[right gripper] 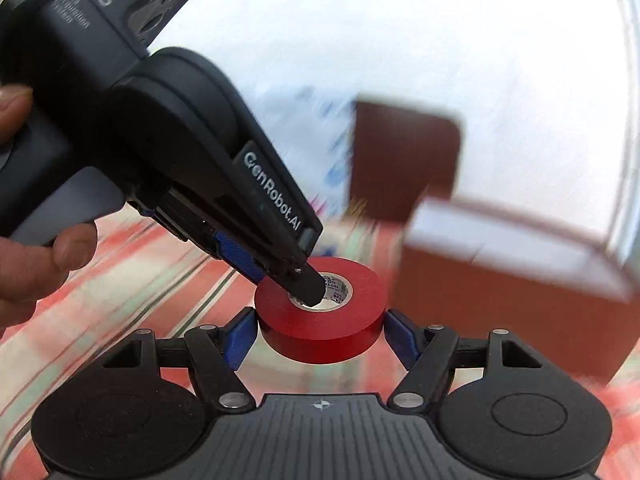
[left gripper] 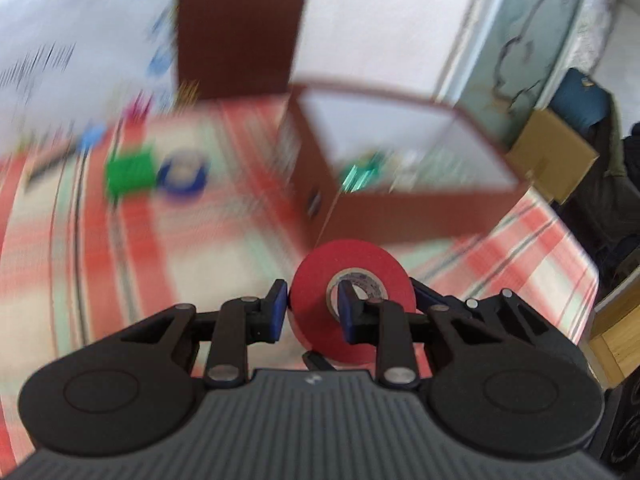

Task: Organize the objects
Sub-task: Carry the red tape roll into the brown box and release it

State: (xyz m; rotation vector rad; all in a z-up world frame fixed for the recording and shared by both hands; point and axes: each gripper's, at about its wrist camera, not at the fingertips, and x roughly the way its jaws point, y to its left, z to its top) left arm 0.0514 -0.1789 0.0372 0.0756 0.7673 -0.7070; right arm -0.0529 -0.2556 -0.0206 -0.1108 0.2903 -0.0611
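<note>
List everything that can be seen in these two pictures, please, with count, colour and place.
red roll of electrical tape: one, red, held above the cloth by both tongs
brown open cardboard box: one, brown with white inside, far right of the table; contents blurred
brown flat board: one, upright behind the box
blue roll of tape: one, on the cloth, left
green blurred object: one, beside the blue roll
red-and-white checked tablecloth: one, covers the table
plain tan carton: one, beyond the table, right
left tongs: black, one finger inside the roll's core, one outside
right tongs: black, pads on the roll's rim
person's hand: one, on the left tongs' handle
</note>
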